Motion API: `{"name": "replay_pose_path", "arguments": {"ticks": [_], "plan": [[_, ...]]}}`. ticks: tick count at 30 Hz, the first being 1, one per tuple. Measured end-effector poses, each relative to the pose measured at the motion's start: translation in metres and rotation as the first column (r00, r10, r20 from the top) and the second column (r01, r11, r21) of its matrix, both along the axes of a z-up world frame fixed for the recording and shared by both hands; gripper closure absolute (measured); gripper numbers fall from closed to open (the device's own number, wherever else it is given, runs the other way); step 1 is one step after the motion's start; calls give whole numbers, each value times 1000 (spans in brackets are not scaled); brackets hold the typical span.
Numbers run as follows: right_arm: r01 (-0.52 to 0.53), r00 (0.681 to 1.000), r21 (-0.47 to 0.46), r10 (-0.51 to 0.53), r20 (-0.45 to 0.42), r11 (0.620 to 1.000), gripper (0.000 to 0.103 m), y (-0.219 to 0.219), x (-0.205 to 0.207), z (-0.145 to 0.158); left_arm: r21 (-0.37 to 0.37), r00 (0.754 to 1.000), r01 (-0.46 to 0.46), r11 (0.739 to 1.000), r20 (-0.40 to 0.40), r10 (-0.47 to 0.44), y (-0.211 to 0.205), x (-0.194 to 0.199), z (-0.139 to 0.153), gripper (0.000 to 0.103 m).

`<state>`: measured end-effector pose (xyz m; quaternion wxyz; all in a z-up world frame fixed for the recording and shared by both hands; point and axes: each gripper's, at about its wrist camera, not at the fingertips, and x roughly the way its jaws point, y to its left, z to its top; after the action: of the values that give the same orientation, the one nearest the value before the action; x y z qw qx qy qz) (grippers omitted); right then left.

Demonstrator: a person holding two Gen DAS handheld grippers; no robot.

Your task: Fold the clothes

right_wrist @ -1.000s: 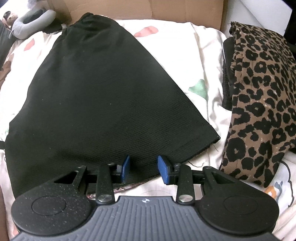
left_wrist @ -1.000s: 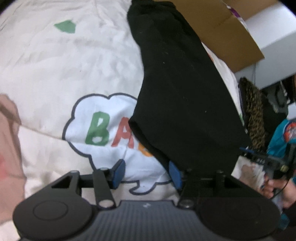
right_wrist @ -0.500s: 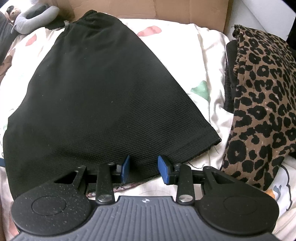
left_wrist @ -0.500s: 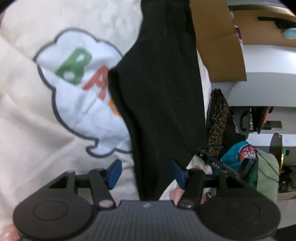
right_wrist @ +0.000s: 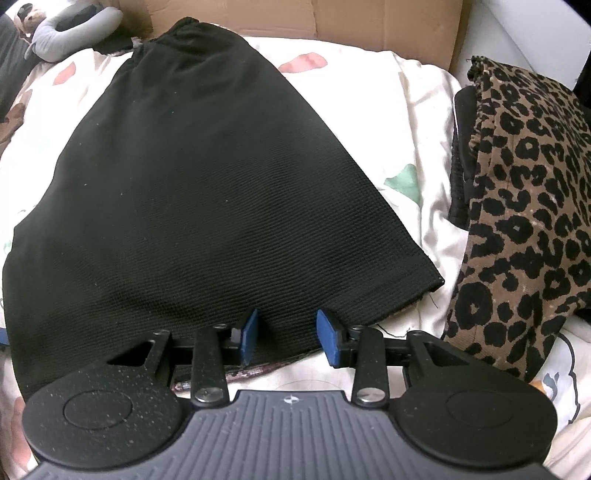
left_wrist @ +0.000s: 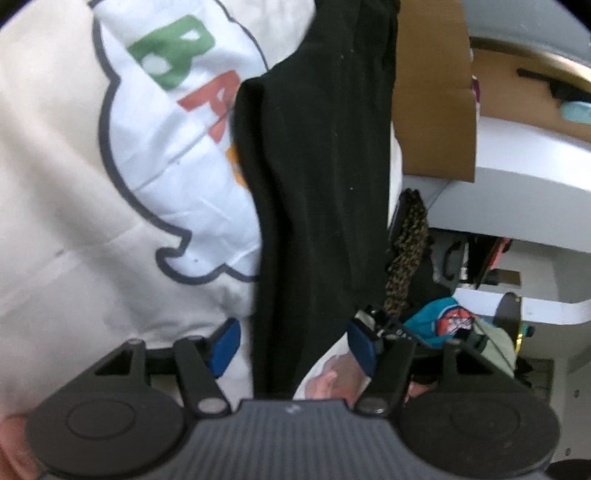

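Note:
A black ribbed garment (right_wrist: 192, 177) lies flat on a white printed bedsheet (right_wrist: 417, 122), narrow end far, wide hem near. My right gripper (right_wrist: 286, 336) is open, its blue pads straddling the near hem. In the left wrist view the same black garment (left_wrist: 321, 177) runs up the middle of the frame. My left gripper (left_wrist: 293, 343) is open with the garment's near corner between its pads, tilted over the bed's edge.
A folded leopard-print garment (right_wrist: 517, 206) lies on the right of the bed. A cardboard box (right_wrist: 295, 18) stands behind the bed. A grey neck pillow (right_wrist: 70, 29) lies at the far left. Room clutter (left_wrist: 454, 325) shows past the bed's edge.
My left gripper has swung round and moved toward the garment's near corner, which now lies between its pads. My right gripper has barely moved and stays open at the hem.

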<state>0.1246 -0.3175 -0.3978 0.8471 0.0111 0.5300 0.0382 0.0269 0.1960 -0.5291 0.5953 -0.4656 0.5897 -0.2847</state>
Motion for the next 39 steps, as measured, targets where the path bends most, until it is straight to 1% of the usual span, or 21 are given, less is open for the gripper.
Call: {"name": "replay_pose_path", "arguments": {"ticks": [3,5,7,8,10,13,17,21,24,26,30,33,36,39], "plan": [[-2,1000,4,2,-1,1000,61,-1,0,0,-45,1000,-29,999,0,29,1,-1,-4,37],[-4,1000,7,4,-1,1000,61,-2,1,0,-68,999,-55,996,-5,54,3,-2,-8,43],[-4,1000,14,4,-2,1000,61,-4,1,0,-89,997,-80,993,-14,80,4,-3,-12,53],[-4,1000,18,4,-2,1000,61,-4,1,0,-94,996,-90,992,-21,88,4,-4,-15,56],[-1,1000,28,2,-3,1000,61,-6,1,0,-98,995,-97,990,-31,94,2,-7,-19,67],[3,1000,38,-3,-2,999,61,-8,1,0,-81,998,-59,995,-27,57,-4,-12,-20,76],[8,1000,46,-8,-3,999,61,-9,1,1,-70,1000,-26,997,-19,24,-13,-16,-20,80],[37,999,81,-37,6,996,61,-15,0,2,-27,999,52,998,12,-52,-26,-13,-18,89],[72,997,120,-74,18,990,62,-23,-4,4,-4,998,68,998,3,-68,-28,-13,-16,92],[83,996,114,-87,30,990,61,-25,-5,8,10,997,77,997,-4,-77,-30,-13,-15,96],[89,992,65,-94,79,994,61,-31,-6,17,39,995,95,995,-19,-94,-33,-14,-12,97],[157,980,81,-165,108,984,61,-48,-6,23,59,994,108,992,-25,-106,-33,-14,-6,97],[237,963,102,-247,108,966,61,-64,-9,26,85,991,133,988,-16,-132,-27,-14,3,98],[301,945,190,-319,73,934,61,-80,-14,21,115,985,173,978,-5,-173,-25,-11,12,98]]}}
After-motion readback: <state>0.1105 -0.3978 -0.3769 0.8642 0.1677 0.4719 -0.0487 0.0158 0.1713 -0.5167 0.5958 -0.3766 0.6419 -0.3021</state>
